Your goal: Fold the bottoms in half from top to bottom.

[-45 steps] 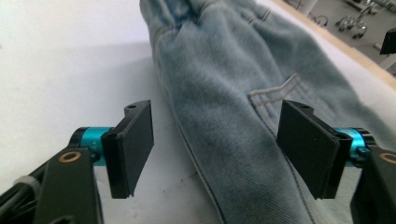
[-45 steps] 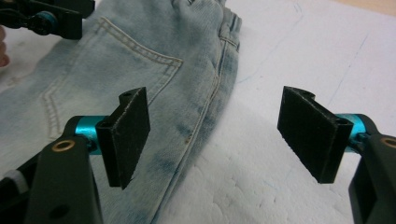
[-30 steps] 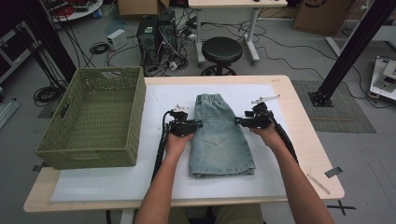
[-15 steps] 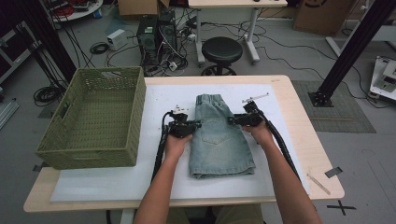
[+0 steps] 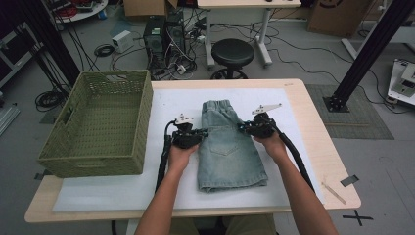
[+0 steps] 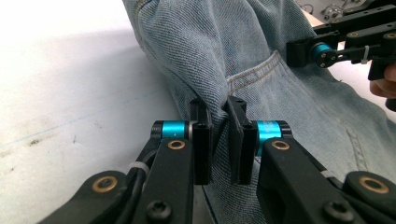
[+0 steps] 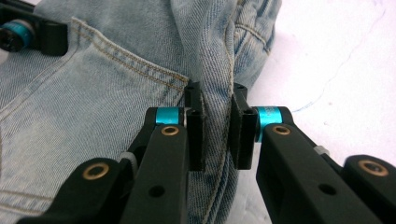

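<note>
On opposite side edges of the denim shorts (image 5: pixel 229 147), left claw (image 5: pixel 201 133) pinches one fold; right claw (image 5: pixel 241 128), just closing, pinches the other; bare white mat (image 5: pixel 171 103) surrounds them.

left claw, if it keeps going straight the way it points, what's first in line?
More of the denim shorts: the left claw is already shut on a fold at their edge. Beyond that fabric, the right claw sits roughly in line on the far edge, though depth is hard to judge.
</note>
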The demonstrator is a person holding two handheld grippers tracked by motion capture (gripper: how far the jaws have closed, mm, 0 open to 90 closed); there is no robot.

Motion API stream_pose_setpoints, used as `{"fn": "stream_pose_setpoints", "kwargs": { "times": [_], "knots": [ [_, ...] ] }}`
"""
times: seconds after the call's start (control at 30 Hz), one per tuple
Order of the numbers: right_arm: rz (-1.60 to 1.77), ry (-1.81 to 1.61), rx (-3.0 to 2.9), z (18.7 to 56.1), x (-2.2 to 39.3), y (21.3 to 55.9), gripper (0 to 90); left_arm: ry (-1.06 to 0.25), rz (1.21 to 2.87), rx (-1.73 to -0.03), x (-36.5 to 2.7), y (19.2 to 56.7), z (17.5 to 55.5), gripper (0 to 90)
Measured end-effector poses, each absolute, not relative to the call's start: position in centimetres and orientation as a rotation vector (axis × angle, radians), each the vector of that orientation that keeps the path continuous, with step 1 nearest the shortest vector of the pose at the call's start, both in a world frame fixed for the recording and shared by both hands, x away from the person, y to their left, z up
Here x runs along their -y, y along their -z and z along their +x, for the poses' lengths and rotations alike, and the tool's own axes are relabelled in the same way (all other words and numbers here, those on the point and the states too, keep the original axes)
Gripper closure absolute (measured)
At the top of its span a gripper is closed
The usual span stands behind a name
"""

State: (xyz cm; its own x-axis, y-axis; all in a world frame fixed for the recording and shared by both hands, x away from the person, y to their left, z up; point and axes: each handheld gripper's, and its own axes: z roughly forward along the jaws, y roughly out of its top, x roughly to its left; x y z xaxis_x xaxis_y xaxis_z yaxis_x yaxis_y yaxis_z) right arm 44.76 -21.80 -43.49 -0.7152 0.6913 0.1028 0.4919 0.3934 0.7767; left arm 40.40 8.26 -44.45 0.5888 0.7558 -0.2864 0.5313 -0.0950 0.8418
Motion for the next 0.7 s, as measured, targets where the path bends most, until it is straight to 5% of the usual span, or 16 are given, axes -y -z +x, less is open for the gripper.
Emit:
{"fn": "stream_pose_setpoints", "kwargs": {
  "times": [0.37, 0.4, 0.5, 0.7],
  "knots": [
    [0.921, -1.289, -2.387, 42.9, 22.3, 42.6, 80.6, -0.219, 1.741, -1.055, -8.8, 44.7, 40.2, 77.3],
    [0.894, -1.302, -2.383, 42.8, 22.3, 42.5, 80.6, -0.217, 1.731, -1.086, -8.9, 44.7, 40.6, 63.5],
    [0.865, -1.297, -2.383, 42.6, 22.1, 42.5, 80.7, -0.263, 1.759, -1.13, -8.7, 44.5, 41.3, 43.5],
    [0.873, -1.292, -2.392, 42.8, 22.1, 42.6, 80.6, -0.209, 1.72, -1.139, -8.6, 45.1, 42.2, 35.3]
  ]
}}
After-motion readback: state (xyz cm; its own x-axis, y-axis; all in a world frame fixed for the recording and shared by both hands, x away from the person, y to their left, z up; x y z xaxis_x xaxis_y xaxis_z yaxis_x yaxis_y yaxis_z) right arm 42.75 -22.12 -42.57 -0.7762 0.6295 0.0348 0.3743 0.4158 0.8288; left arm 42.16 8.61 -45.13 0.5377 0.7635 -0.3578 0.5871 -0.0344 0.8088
